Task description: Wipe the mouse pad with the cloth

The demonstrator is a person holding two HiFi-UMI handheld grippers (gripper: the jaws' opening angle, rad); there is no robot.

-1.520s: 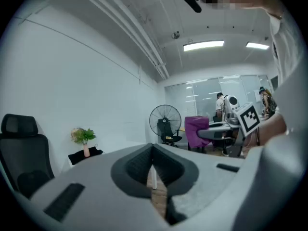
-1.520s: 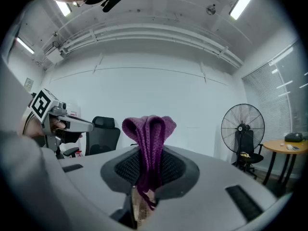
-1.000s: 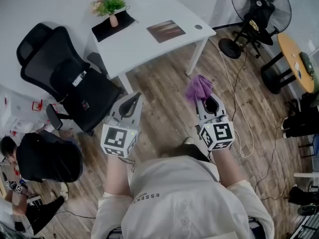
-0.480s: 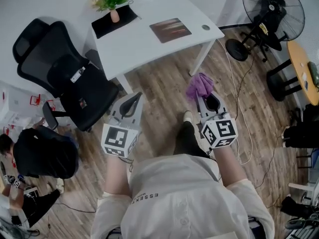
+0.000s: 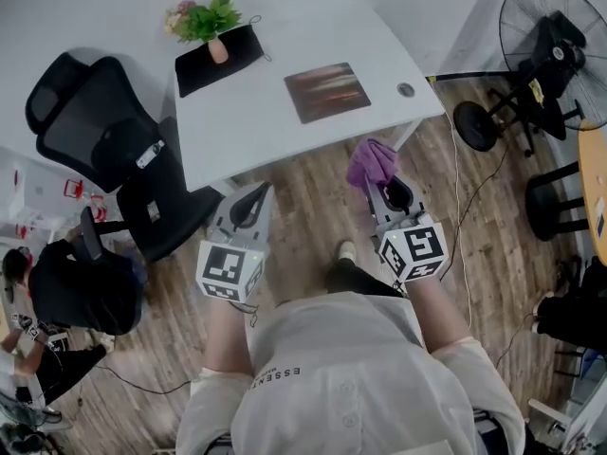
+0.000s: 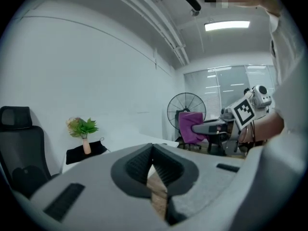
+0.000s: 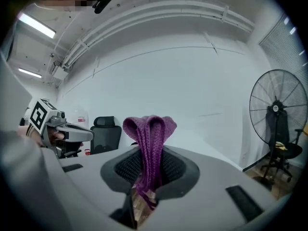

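your left gripper [image 5: 252,193]: jaws pinched together, nothing in them | your right gripper [image 5: 381,184]: clamped on the purple cloth [image 5: 372,162], bunched up past the tips, just short of the desk edge | mouse pad [image 5: 327,91]: flat on the white desk [image 5: 237,121], ahead of both grippers, cloth not on it yet | potted plant [image 5: 207,19]: far corner

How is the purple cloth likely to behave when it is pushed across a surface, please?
Probably floppy: the cloth folds and bunches above the right gripper. Likely light, since a narrow pinch holds it up. Its knitted surface should drag, not slip.
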